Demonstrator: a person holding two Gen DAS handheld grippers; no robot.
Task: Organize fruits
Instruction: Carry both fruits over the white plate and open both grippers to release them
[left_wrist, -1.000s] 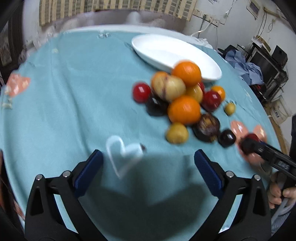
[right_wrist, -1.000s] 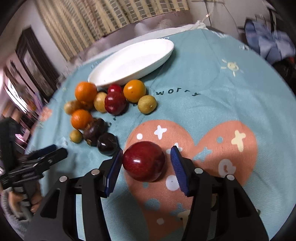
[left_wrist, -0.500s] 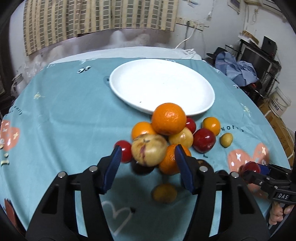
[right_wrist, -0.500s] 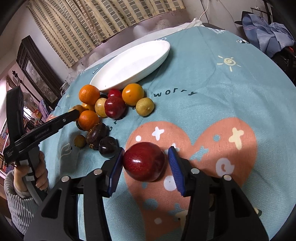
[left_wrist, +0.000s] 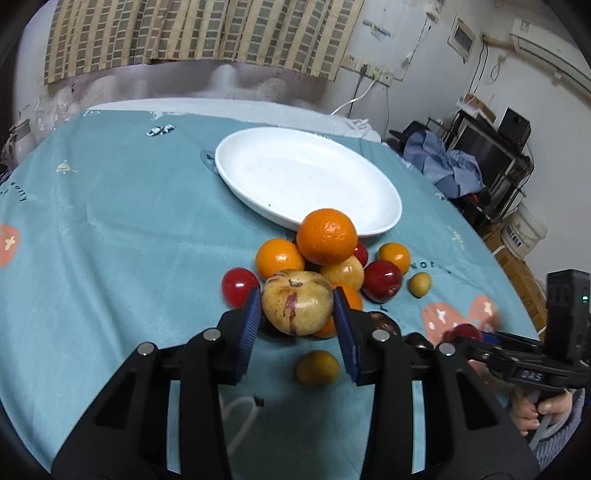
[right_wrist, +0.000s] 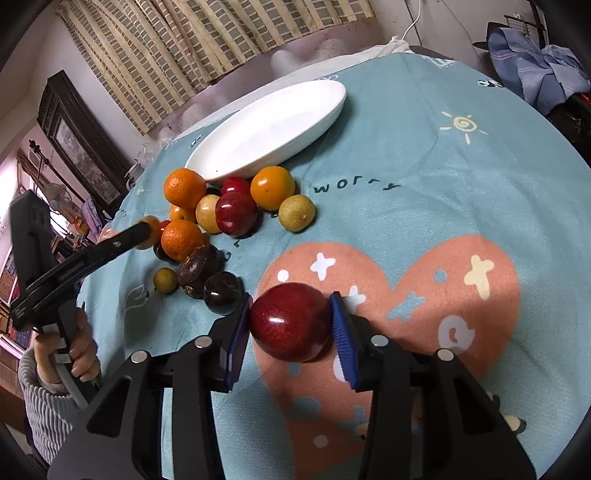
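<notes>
Fruit is the thing to sort, and two pieces are already held. In the left wrist view, the left gripper (left_wrist: 297, 314) has its blue fingers (left_wrist: 250, 325) pressed on both sides of a pale yellow fruit (left_wrist: 296, 306) with purple streaks. This fruit sits in the middle of the frame, and it looks lifted a little above the fruit pile (left_wrist: 328, 254). In the right wrist view, the right gripper (right_wrist: 290, 325) squeezes a dark red apple (right_wrist: 290, 321) between its fingers, low in the middle of the frame, over the pink heart print on the teal cloth (right_wrist: 424, 166) that covers the worktop.

The white plate (left_wrist: 384, 192) is empty. In the left view it lies straight ahead of the fingers, just past the pile, in the upper middle of the frame. In the right view it lies far off in the upper left, with the pile in between. So the left hand looks nearer to the plate. Its fruit probably only needs to go forward and over the big orange (left_wrist: 327, 236), which touches the plate's rim. A bump there could roll the pile.

Small fruits are near the pile too: a little yellow one (left_wrist: 317, 368) and a red one (left_wrist: 239, 286).
</notes>
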